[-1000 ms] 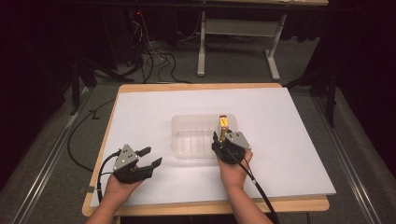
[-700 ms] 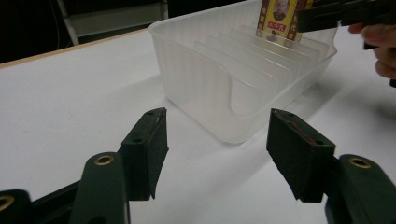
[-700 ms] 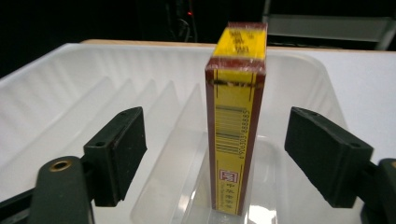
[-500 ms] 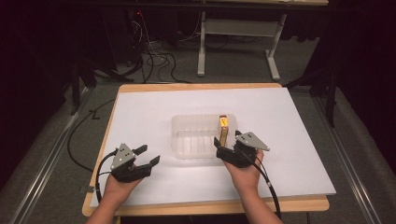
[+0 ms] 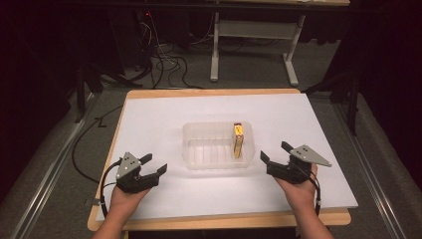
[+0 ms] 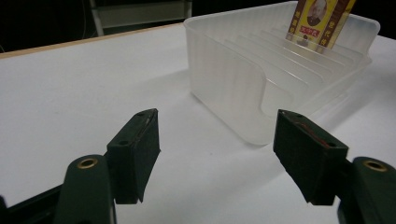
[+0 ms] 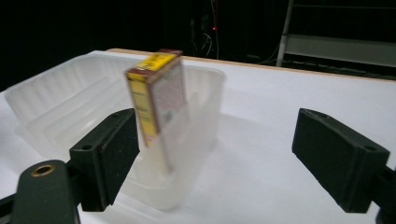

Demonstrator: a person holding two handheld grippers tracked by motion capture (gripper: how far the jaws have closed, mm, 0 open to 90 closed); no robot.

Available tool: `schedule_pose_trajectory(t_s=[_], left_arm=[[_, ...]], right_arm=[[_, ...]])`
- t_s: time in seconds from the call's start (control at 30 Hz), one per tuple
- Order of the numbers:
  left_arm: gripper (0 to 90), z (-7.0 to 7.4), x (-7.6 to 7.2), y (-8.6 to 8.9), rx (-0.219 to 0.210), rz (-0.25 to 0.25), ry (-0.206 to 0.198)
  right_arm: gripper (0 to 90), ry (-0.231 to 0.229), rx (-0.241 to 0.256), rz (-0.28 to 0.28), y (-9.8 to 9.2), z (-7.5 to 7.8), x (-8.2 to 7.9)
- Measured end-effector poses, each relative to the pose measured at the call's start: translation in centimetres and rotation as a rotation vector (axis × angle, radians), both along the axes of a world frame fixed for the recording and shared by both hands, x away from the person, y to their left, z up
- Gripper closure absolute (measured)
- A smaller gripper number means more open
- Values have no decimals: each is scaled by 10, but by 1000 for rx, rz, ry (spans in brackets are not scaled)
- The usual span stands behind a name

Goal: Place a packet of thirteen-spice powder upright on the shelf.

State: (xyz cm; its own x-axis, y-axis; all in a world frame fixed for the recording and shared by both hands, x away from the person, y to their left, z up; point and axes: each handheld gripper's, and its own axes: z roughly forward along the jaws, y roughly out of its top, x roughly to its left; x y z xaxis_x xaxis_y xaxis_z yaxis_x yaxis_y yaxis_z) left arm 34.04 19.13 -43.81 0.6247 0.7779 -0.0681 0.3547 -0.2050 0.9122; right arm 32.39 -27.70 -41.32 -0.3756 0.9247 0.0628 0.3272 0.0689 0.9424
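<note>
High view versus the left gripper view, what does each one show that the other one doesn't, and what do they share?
The high view alone takes in both hands, the right claw open beside the clear plastic tray, the table's wooden edge, and floor cables beyond. The left gripper view alone reveals the printed portrait on the yellow box and the tray's ribbed floor up close. Both show the open left claw, the white tabletop, and the box standing upright inside the tray.

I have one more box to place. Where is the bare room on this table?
Bare white tabletop lies behind the clear tray and to its left and right. The slotted tray holds one yellow box at its right end. Crowded: the near edge, by left tool and right tool.
</note>
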Motion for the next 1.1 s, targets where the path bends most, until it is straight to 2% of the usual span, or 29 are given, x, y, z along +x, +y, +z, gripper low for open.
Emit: schedule_pose_trajectory(t_s=[0.1, 0.23, 0.3, 0.47, 0.67, 0.9, 1.1], left_arm=[[318, 0, 0, 2, -5, 9, 2], [312, -1, 1, 4, -6, 24, 6], [303, -2, 2, 6, -4, 33, 13], [273, -5, 6, 9, 2, 59, 42], [269, -6, 9, 7, 4, 85, 56], [270, -8, 8, -2, 47, 46, 52], [270, -7, 7, -2, 42, 31, 46]], right_arm=[[150, 4, -23, -32, -23, -3, -3], [150, 7, -28, -55, -47, -7, -7], [150, 18, -21, -69, -60, -8, -9], [150, 1, -2, -99, -88, -15, -23], [149, 67, 34, -50, -89, -33, -22], [149, 71, 13, -22, -82, -36, -18], [150, 70, 12, -37, -83, -35, -19]])
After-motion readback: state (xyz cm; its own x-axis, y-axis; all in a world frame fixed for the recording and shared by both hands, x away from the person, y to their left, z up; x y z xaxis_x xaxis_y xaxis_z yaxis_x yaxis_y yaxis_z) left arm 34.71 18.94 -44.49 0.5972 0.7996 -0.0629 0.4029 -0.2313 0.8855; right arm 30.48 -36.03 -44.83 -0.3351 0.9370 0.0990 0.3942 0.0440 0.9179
